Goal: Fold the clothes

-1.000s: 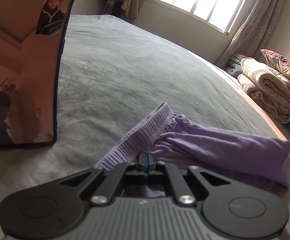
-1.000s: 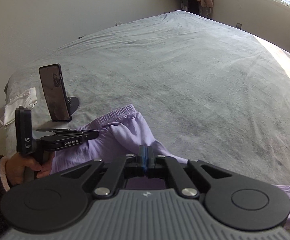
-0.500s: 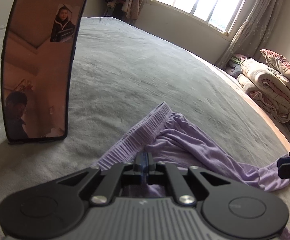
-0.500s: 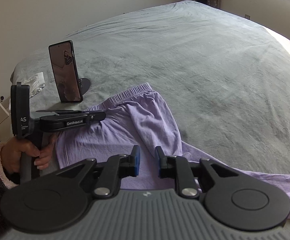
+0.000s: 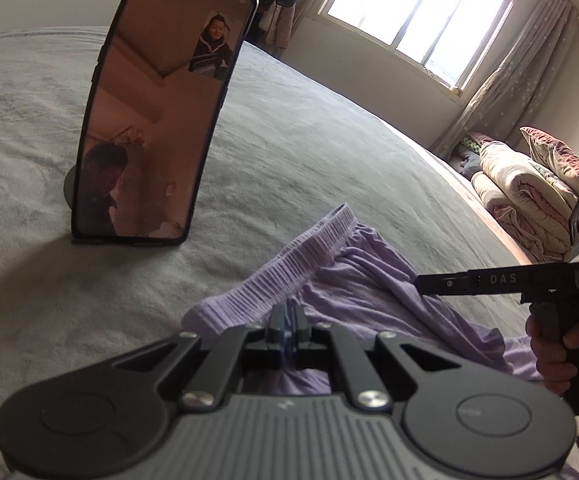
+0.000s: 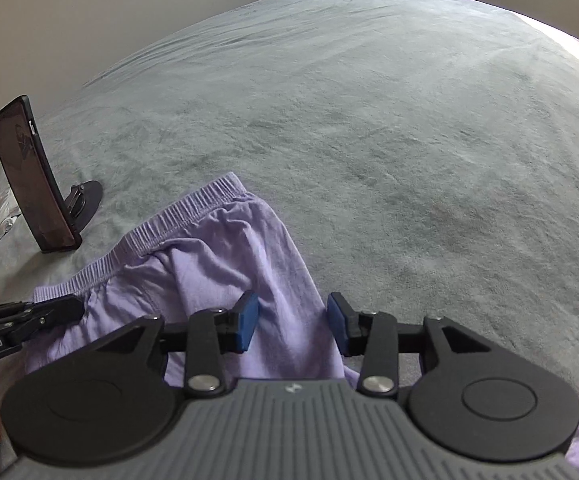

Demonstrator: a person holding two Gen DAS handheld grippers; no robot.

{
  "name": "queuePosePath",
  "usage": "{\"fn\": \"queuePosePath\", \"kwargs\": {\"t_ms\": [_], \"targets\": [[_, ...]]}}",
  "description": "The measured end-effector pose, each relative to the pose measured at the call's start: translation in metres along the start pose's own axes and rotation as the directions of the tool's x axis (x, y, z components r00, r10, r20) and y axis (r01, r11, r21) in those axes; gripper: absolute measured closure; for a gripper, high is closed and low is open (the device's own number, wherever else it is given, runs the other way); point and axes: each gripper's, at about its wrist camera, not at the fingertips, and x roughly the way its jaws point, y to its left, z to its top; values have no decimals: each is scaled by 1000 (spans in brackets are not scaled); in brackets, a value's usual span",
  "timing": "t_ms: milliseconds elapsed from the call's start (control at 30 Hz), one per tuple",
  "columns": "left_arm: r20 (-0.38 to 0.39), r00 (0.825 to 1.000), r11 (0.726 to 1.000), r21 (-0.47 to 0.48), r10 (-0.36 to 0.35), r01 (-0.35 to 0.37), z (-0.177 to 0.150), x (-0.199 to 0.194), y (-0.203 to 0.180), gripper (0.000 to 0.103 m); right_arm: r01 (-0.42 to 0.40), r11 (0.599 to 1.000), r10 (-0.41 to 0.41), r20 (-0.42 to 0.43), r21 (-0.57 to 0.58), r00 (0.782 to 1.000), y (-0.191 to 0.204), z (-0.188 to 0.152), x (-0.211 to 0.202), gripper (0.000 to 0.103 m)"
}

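Note:
A pair of light purple trousers (image 5: 353,280) lies crumpled on the grey bed, its ribbed waistband (image 6: 185,212) turned toward the phone. My left gripper (image 5: 287,322) is shut on the near end of the waistband; in the right wrist view its tip (image 6: 74,307) sits at the waistband's corner. My right gripper (image 6: 291,322) hangs low over a trouser leg (image 6: 289,280). Its jaws are opening, the blue pads (image 6: 245,320) stand apart, and the cloth lies under and between them, unpressed. In the left wrist view the right gripper (image 5: 423,281) comes in from the right, held by a hand (image 5: 557,344).
A phone (image 5: 157,120) stands upright on a round stand (image 6: 85,200) just left of the trousers. The grey blanket (image 6: 369,120) stretches far ahead. Folded quilts (image 5: 529,200) lie beyond the bed's right edge, under a window (image 5: 417,12) with a curtain.
My right gripper went from shut to open, letting go of the purple cloth, and sank toward the bed. The raised trouser leg dropped flat. My left gripper shifted a little, still shut.

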Motion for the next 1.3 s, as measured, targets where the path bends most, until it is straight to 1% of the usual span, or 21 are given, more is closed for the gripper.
{"fn": "queuePosePath", "kwargs": {"t_ms": [100, 133, 167, 200, 233, 333, 433, 633, 700, 867, 967, 1100, 1167, 1200, 1233, 1300], "targets": [[-3, 1000, 1000, -12, -4, 4, -1, 0, 3, 100, -21, 1000, 21, 30, 4, 999, 3, 2, 7, 60], [-4, 1000, 1000, -15, -4, 4, -1, 1, 3, 100, -22, 1000, 22, 38, 1, 999, 5, 3, 9, 63], [-5, 1000, 1000, -19, -4, 4, -1, 1, 4, 100, -20, 1000, 21, 43, -5, 999, 7, 3, 11, 71], [-6, 1000, 1000, -21, -4, 4, -2, 1, 4, 100, -18, 1000, 19, 49, -11, 999, 10, 3, 12, 93], [-8, 1000, 1000, -23, -4, 4, -2, 2, 4, 100, -18, 1000, 19, 58, -14, 998, 12, 4, 11, 98], [-11, 1000, 1000, -30, -8, 7, -2, 2, 6, 100, -27, 1000, 28, 94, -15, 995, 19, 6, -1, 98], [-17, 1000, 999, -45, -9, 9, -2, 1, 8, 100, -68, 998, 70, 135, -15, 988, 28, 8, -23, 98], [-23, 1000, 998, -66, -8, 7, 0, -1, 12, 100, -137, 986, 153, 177, -96, 972, 66, 3, -63, 98], [-25, 1000, 997, -72, -10, 8, 0, -1, 14, 100, -154, 980, 175, 178, -124, 968, 79, -3, -73, 98], [-28, 1000, 996, -88, -14, 12, 0, -2, 17, 100, -190, 966, 216, 138, -176, 967, 108, -25, -80, 98], [-30, 999, 996, -91, -11, 9, 0, -4, 19, 100, -205, 960, 225, 89, -191, 970, 119, -42, -70, 98], [-33, 999, 996, -90, -4, 1, 0, -9, 18, 100, -193, 958, 199, 7, -211, 980, 130, -67, -46, 98], [-31, 1000, 997, -81, 2, -5, 0, -12, 18, 100, -175, 960, 174, -20, -217, 984, 132, -77, -36, 98], [-31, 1000, 997, -74, 5, -7, 0, -15, 18, 100, -170, 961, 168, -24, -217, 985, 133, -81, -34, 96], [-32, 999, 998, -69, 4, -6, 0, -17, 18, 100, -168, 963, 166, -25, -213, 986, 133, -83, -33, 90], [-36, 999, 998, -67, -8, 5, 0, -20, 19, 99, -162, 964, 163, -15, -210, 987, 135, -85, -37, 87]]}}
